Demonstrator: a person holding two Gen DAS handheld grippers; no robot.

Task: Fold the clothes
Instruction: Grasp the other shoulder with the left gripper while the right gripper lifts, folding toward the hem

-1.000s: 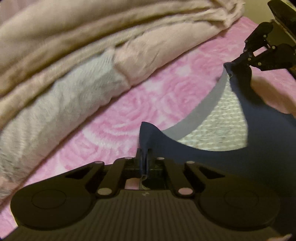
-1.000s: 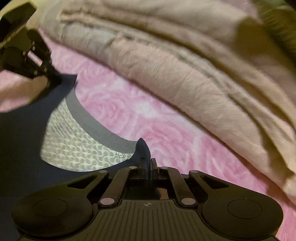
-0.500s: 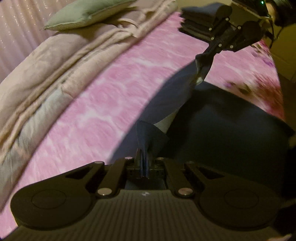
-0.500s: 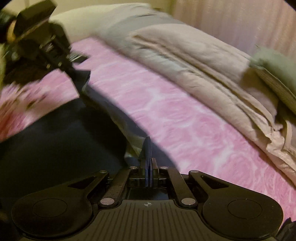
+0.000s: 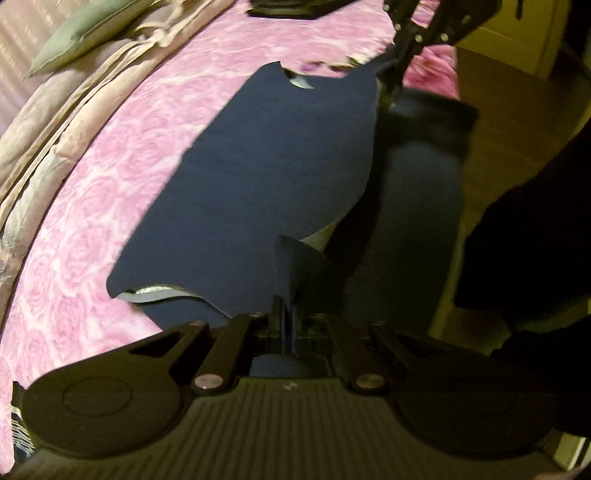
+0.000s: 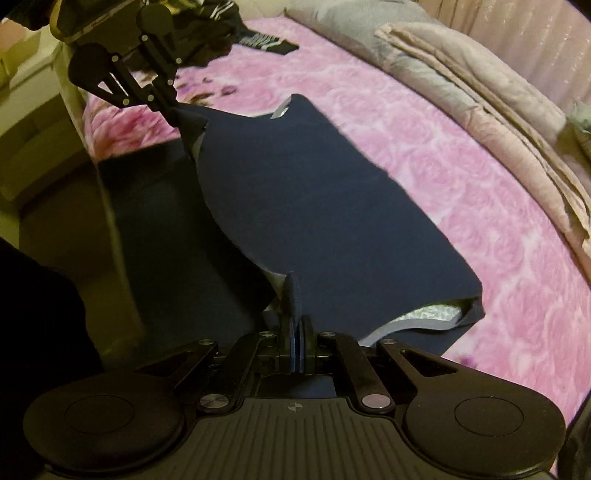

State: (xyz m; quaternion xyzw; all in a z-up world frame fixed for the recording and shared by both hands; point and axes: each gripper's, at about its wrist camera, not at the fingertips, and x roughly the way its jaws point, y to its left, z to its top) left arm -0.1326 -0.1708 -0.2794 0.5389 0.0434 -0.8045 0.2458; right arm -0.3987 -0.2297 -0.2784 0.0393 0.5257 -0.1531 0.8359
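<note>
Navy garment (image 5: 258, 177), pinched by left claw (image 5: 287, 325) and right claw (image 6: 295, 347), drapes over pink bedspread (image 5: 110, 166) beside folded quilt (image 6: 480, 92).

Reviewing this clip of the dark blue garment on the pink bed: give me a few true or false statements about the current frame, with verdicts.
1. Both tools are shut on the dark blue garment. True: the left tool and the right tool each pinch a bit of its cloth.
2. The garment lies wholly on the bed. False: part lies on the pink bedspread, and part hangs over the bed's edge.
3. A folded beige blanket lies along the far side of the bed. True.
4. The bedspread is plain white. False: it is pink with a rose pattern.
5. A green pillow rests on top of the garment. False: it sits apart, up on the blanket.
</note>
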